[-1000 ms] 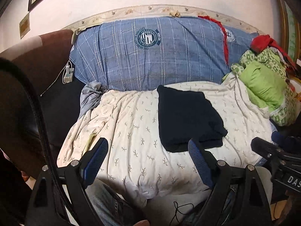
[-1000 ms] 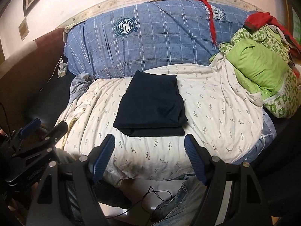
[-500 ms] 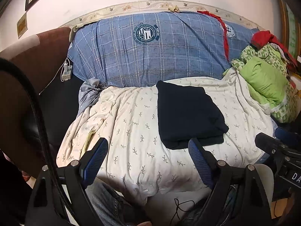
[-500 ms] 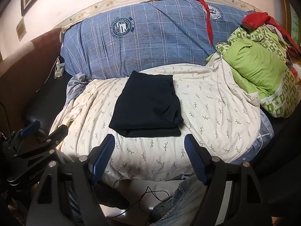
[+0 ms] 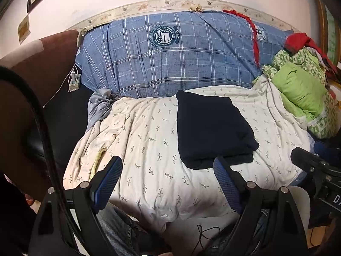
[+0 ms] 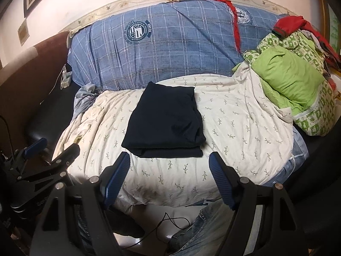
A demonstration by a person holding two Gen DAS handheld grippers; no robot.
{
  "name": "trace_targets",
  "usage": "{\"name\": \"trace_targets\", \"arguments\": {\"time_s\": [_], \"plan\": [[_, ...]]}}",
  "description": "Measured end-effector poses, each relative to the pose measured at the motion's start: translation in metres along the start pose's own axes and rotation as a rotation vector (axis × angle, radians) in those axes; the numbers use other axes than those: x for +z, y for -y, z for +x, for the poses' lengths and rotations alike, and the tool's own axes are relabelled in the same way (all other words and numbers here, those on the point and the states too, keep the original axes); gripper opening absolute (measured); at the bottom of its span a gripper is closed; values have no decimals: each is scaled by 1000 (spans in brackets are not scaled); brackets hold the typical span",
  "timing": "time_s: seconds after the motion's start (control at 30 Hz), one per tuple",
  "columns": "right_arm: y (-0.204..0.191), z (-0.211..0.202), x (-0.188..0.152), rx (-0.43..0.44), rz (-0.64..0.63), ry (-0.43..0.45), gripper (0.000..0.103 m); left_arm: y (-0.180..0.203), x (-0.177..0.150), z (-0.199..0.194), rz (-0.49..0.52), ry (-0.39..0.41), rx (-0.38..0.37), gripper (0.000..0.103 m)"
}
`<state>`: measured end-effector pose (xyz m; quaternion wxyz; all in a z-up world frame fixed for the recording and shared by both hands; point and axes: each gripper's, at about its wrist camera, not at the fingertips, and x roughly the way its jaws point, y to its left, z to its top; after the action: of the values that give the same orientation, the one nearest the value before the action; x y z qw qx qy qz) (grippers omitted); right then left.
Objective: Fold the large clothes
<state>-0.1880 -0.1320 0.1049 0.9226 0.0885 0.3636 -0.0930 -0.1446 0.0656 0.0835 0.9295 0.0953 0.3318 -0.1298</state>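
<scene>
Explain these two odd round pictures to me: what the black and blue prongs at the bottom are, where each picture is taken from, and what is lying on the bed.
There is no robot here. A person holds a two-finger tool in each hand, and each tool carries a wide-angle camera that looks forward along its fingers. That is why the pictures bulge.

One picture is from the left hand-held gripper, the other from the right hand-held gripper. The blue-padded prongs are their fingers. Both stand wide apart and hold nothing.

On the bed lies a white quilt with a leaf print. On it rests a dark garment, already folded into a neat rectangle. Behind it is a blue checked bedding roll, and to the right a green bundle with red cloth on top.
</scene>
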Motion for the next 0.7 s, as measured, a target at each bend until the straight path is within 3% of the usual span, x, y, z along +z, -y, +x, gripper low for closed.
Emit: {"name": "trace_targets", "arguments": {"time_s": [0.7], "plan": [[-7, -2, 1, 6, -26, 4, 77, -2, 3, -5, -2, 11, 20, 88]]}}
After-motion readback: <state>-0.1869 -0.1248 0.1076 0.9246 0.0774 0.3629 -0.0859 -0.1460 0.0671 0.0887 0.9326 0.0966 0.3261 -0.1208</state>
